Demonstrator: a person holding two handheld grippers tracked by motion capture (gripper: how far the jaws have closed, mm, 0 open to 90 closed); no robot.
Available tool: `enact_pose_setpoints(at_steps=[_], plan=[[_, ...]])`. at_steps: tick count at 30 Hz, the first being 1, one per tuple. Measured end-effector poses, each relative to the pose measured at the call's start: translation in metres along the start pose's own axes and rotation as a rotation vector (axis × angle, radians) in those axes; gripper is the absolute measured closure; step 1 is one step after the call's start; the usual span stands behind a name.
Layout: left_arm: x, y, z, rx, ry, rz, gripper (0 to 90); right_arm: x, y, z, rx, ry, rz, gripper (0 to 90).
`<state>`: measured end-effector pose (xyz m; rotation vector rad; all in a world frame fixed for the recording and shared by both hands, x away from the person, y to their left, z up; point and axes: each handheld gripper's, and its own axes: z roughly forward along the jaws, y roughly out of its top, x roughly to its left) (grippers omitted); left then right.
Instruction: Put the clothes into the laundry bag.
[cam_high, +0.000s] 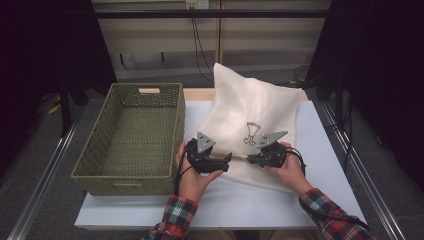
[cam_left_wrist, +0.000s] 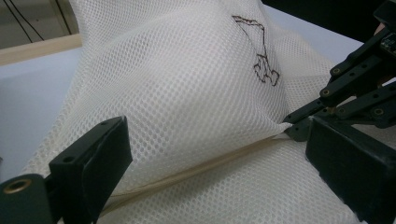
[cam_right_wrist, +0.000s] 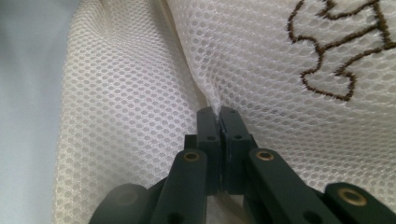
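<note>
A white mesh bag with a brown embroidered mark lies on the pale table, bulging upward. My right gripper is shut on a pinch of the bag's mesh beside its seam; in the right gripper view the jaws meet on a small peak of fabric. My left gripper faces it from the left and is open. In the left gripper view its jaws stand wide apart on either side of the bag's seam, touching nothing, with the right gripper just beyond.
A green woven basket, empty inside, stands on the left part of the table, close beside the left hand. A wooden strip runs along the table's far edge. Dark curtains and metal rails flank the table.
</note>
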<state>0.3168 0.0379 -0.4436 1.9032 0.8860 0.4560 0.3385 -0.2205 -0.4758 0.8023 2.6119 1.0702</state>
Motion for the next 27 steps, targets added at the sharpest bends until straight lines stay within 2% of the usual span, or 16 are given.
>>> enact_pose_setpoints(at_steps=[1,2,4,6,7,10,11,13,15,18,21,24,27], plan=[[0.000,0.000,0.000,-0.002,0.000,0.001,6.8,0.001,0.000,-0.001,0.005,-0.017,-0.003,87.0],[0.000,0.000,0.001,-0.007,-0.006,-0.009,6.8,0.001,0.000,-0.003,-0.008,-0.010,0.004,86.2],[0.001,0.001,0.001,-0.001,-0.006,0.009,6.8,0.001,-0.001,-0.006,-0.034,-0.001,0.018,84.0],[0.000,0.002,0.001,-0.008,-0.013,-0.006,6.8,0.001,-0.001,-0.010,-0.062,-0.003,0.030,81.2],[0.000,0.003,0.000,-0.002,-0.004,0.002,6.8,0.001,0.000,-0.013,-0.070,-0.003,0.039,79.5],[0.000,0.006,0.000,-0.015,-0.010,-0.018,6.8,0.002,0.003,-0.021,-0.093,-0.004,0.033,69.9],[0.001,0.008,0.001,-0.022,-0.011,-0.012,6.8,0.002,0.004,-0.023,-0.099,-0.020,0.027,67.4],[0.000,0.009,0.001,-0.022,-0.018,-0.022,6.8,0.002,0.005,-0.029,-0.126,-0.019,0.057,64.0],[-0.001,0.012,0.001,-0.022,-0.016,-0.008,6.8,0.001,0.005,-0.034,-0.143,-0.023,0.071,59.8],[-0.001,0.016,0.001,-0.021,-0.020,-0.011,6.8,0.001,0.006,-0.044,-0.165,-0.035,0.067,52.7],[0.000,0.022,0.001,-0.028,-0.030,-0.028,6.7,0.000,0.008,-0.057,-0.203,-0.043,0.086,44.9],[0.002,0.027,-0.002,-0.039,-0.029,-0.025,6.6,-0.005,0.009,-0.073,-0.226,-0.085,0.103,33.9],[0.003,0.032,-0.004,-0.044,-0.028,-0.034,6.7,-0.010,0.006,-0.087,-0.259,-0.101,0.146,30.0]])
